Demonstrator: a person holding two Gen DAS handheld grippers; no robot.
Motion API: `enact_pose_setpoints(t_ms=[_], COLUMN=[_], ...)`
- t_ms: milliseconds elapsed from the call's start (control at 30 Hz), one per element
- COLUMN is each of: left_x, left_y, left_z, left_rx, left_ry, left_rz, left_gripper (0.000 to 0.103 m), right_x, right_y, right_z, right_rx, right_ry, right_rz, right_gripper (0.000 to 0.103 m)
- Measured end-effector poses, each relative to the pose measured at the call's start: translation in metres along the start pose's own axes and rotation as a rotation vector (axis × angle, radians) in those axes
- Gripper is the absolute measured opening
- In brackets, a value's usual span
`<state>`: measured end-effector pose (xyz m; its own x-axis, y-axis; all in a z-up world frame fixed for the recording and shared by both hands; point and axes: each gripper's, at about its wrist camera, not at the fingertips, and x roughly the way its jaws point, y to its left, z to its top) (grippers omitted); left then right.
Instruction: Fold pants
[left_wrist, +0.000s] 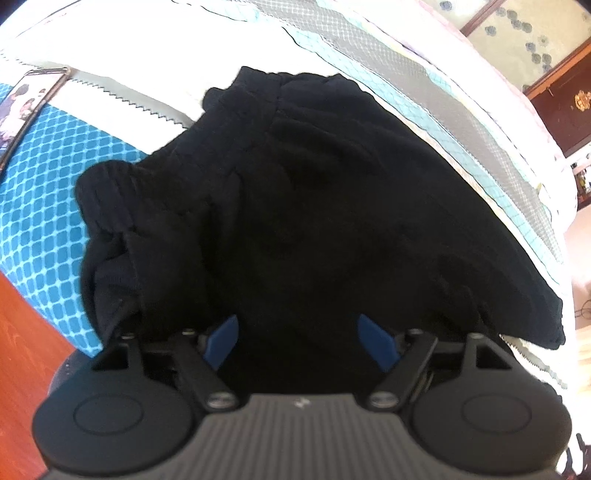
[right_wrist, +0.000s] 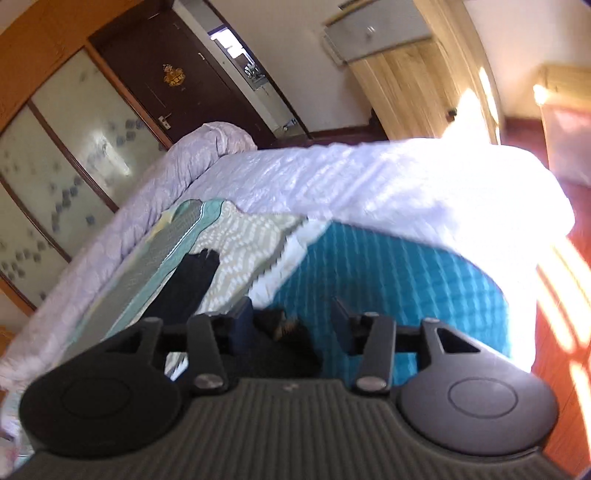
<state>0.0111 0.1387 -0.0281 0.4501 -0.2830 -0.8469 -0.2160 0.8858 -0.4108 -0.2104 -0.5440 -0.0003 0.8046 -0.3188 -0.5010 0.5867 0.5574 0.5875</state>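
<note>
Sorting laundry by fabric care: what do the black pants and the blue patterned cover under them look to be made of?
The black pants look like soft, matte knit, perhaps cotton jersey: a ribbed, gathered waistband and limp folds. The blue patterned cover looks like thin printed woven cloth, smooth and flat; its fibre can't be told from here.

pants (left_wrist: 314, 206) near edge hidden behind left gripper (left_wrist: 301, 338), right view motion-blurred
</note>
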Motion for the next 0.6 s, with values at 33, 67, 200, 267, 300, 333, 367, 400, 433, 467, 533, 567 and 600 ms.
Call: enact_pose_setpoints(t_ms=[33,67,200,267,300,333,367,400,433,467,533,567,600], left_x=[0.001,0.002,0.003,0.001,-0.001,-0.002,-0.003,-0.002,-0.002,-0.001,0.002,0.003,0.007], left_y=[-0.003,-0.005,-0.017,-0.022,-0.024,-0.026,-0.027,-0.027,-0.026,-0.026,-0.024,-0.024,-0.024], left_z=[0.0,0.0,0.0,0.0,-0.001,-0.001,-0.001,-0.001,-0.002,-0.002,-0.002,-0.004,-0.003], left_rx=[0.007,0.014,0.052,0.068,0.076,0.084,0.09,0.093,0.091,0.088,0.088,0.091,0.095], left_ry=[0.003,0.004,0.005,-0.004,-0.012,-0.02,-0.026,-0.027,-0.025,-0.021,-0.014,-0.009,0.001], left_rz=[-0.004,-0.007,-0.021,-0.028,-0.028,-0.026,-0.023,-0.021,-0.019,-0.019,-0.013,-0.004,0.008], left_gripper=[0.074,0.074,0.074,0.074,0.074,0.074,0.074,0.074,0.074,0.074,0.074,0.074,0.074], right_x=[-0.005,-0.007,0.017,0.027,0.033,0.038,0.041,0.038,0.03,0.022,0.014,0.018,0.023], right_y=[-0.004,-0.006,0.013,0.021,0.025,0.029,0.034,0.039,0.043,0.043,0.028,0.021,0.017], right_z=[-0.008,-0.016,-0.04,-0.043,-0.044,-0.044,-0.044,-0.044,-0.043,-0.041,-0.037,-0.039,-0.042], right_rx=[0.023,0.034,-0.008,-0.017,-0.019,-0.026,-0.043,-0.076,-0.114,-0.125,-0.081,-0.074,-0.083], right_ry=[0.014,0.029,0.081,0.081,0.091,0.111,0.124,0.099,0.058,0.022,0.007,0.036,0.063], right_rz=[0.012,0.013,-0.016,-0.007,-0.014,-0.036,-0.062,-0.096,-0.139,-0.17,-0.205,-0.226,-0.239], right_gripper=[0.052,0.052,0.052,0.05,0.028,0.008,0.006,0.005,0.005,0.005,0.006,0.007,0.007])
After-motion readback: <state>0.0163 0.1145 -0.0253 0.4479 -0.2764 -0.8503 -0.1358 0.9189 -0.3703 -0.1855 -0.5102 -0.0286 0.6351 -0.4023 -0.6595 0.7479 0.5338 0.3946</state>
